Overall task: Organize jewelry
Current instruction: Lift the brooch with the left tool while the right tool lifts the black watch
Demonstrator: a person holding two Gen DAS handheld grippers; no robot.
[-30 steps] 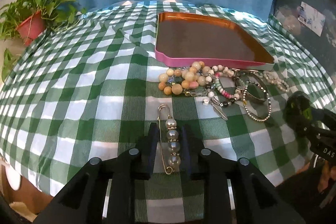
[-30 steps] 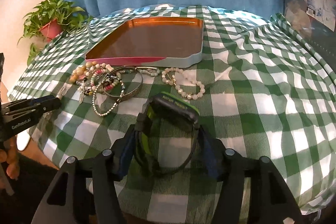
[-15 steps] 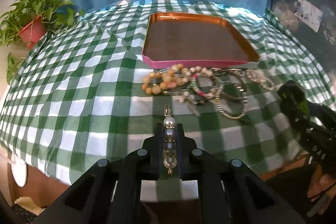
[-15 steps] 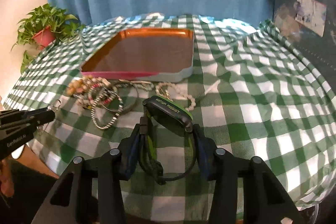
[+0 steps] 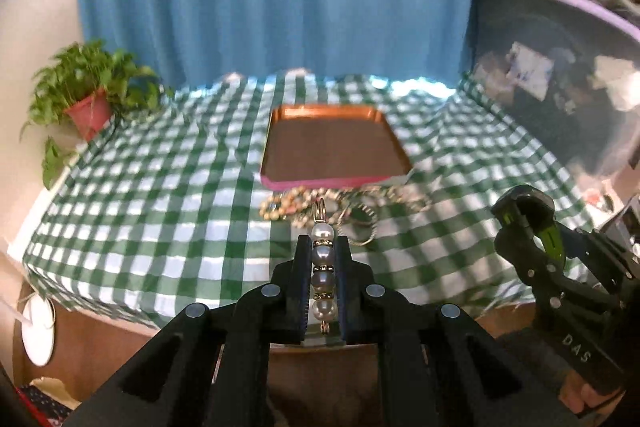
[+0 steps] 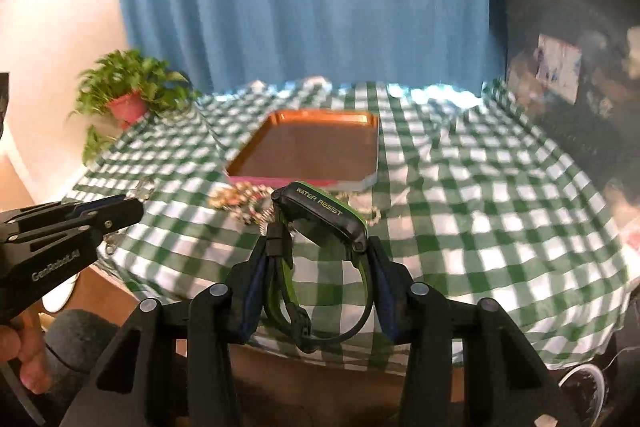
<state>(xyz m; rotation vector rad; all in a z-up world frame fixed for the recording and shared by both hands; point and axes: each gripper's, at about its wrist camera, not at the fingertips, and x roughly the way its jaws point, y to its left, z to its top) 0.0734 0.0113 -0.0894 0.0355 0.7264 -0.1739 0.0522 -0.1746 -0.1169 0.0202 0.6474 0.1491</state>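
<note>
The left claw (image 5: 323, 281) is closed on a pearl brooch pin (image 5: 322, 277), held clear above the tabletop (image 5: 160, 227). The right claw (image 6: 316, 291) clamps a black-and-green watch (image 6: 320, 217) by its strap, also off the surface. Loose bracelets (image 5: 320, 205) lie heaped just beside the near rim of the tray (image 5: 332, 183), between both claws and the tray. A potted plant (image 5: 86, 99) stands at the far left corner.
</note>
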